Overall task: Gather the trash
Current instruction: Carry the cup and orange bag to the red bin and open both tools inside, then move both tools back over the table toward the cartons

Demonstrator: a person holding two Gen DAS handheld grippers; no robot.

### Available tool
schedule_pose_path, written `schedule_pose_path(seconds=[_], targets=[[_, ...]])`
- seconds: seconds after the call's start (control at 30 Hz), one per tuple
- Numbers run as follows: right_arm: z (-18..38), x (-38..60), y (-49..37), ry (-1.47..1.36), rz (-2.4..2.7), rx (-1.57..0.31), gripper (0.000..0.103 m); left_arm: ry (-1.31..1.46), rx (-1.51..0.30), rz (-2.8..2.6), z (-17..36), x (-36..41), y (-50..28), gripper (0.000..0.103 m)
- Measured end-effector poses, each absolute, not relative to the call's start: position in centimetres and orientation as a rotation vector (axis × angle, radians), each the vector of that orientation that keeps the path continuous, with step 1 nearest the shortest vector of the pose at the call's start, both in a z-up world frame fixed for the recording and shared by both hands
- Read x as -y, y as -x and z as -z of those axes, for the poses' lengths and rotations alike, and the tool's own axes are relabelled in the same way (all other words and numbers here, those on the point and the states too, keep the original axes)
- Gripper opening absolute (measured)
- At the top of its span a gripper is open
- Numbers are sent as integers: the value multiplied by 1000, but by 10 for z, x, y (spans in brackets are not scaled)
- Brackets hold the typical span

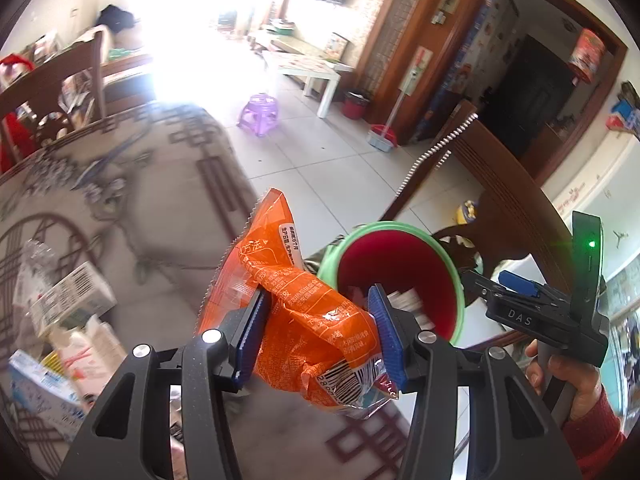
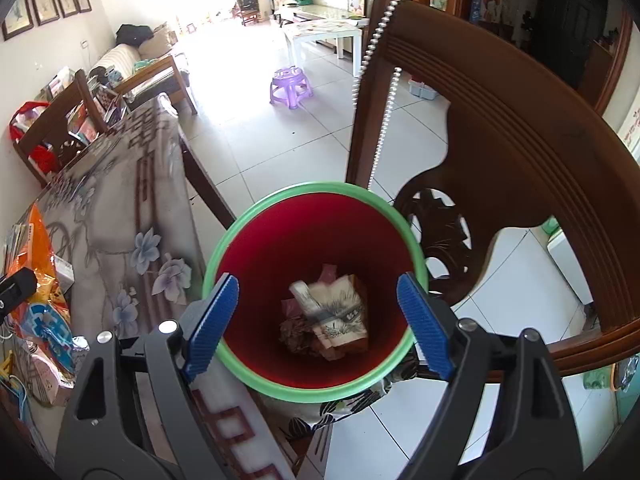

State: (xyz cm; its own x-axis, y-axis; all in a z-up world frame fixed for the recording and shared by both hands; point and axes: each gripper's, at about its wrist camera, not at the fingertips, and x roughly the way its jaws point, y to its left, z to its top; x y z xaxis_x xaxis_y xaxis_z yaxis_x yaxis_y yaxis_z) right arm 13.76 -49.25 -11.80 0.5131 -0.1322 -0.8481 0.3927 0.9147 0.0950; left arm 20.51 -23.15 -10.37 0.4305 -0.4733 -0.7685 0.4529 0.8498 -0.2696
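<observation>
Left gripper [image 1: 320, 332] fingers pinch crumpled orange plastic snack wrapper [image 1: 296, 300]; green-rimmed red plastic bin [image 1: 400, 280] at two o'clock. Right gripper [image 2: 320, 320] fingers spread, empty. Best clear rim before release.

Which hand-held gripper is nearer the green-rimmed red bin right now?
Right. The right hand-held gripper hangs open straight over the green-rimmed red bin. The left hand-held gripper is beside it over the table, clamping an orange snack wrapper.

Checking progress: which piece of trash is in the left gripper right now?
The orange snack wrapper, clamped in the left gripper; the cartons lie on the table.
</observation>
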Motion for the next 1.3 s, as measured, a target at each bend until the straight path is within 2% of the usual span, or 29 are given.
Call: schedule_pose_path(seconds=[0.47, 0.5, 0.53, 0.57, 0.63, 0.87, 1.3], targets=[[101, 532, -90, -342, 431, -945, 80, -106, -1032, 786, 141, 353, -211, 50], [100, 533, -88, -343, 436, -945, 80, -113, -1030, 790, 141, 359, -211, 54], [100, 534, -86, -344, 440, -945, 80, -121, -1026, 781, 140, 363, -212, 72], [100, 534, -84, -346, 442, -946, 80, -126, -1016, 769, 139, 366, -212, 79], [100, 534, -80, -348, 447, -947, 80, -110, -994, 780, 134, 368, -212, 80], [98, 524, -81, -332, 431, -951, 80, -104, -942, 776, 112, 349, -205, 80], [83, 443, -102, -251, 303, -946, 80, -20, -891, 606, 95, 238, -180, 80]])
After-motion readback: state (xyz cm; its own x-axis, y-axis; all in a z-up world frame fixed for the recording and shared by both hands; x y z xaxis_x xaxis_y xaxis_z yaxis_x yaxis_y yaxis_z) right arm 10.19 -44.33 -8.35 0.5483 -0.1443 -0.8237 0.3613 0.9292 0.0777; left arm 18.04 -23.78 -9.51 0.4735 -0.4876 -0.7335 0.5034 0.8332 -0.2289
